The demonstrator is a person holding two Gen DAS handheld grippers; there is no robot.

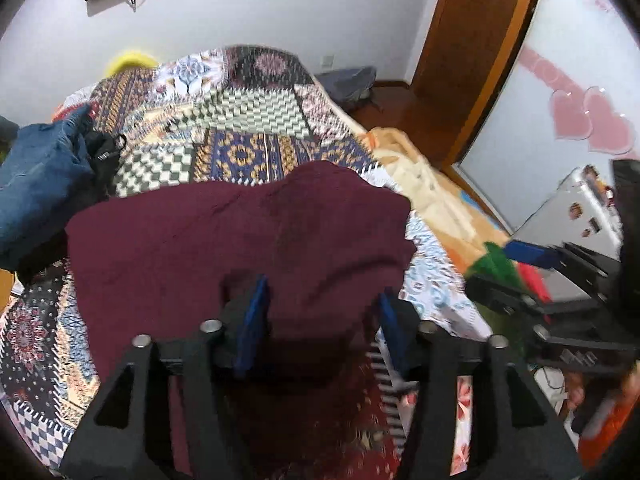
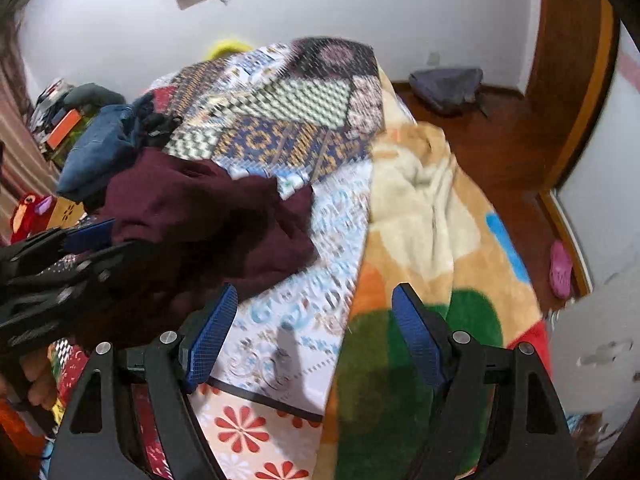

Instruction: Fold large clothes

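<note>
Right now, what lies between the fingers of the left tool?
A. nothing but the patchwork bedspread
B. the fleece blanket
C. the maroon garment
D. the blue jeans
C: in the left wrist view the left tool stands open with the maroon garment draped between its blue pads, which do not press on it; the blue jeans lie off to the side.

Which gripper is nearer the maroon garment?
Left. The left gripper is right over the maroon garment, cloth between its open jaws. The right gripper is off its edge, open over the patterned bedspread.
</note>
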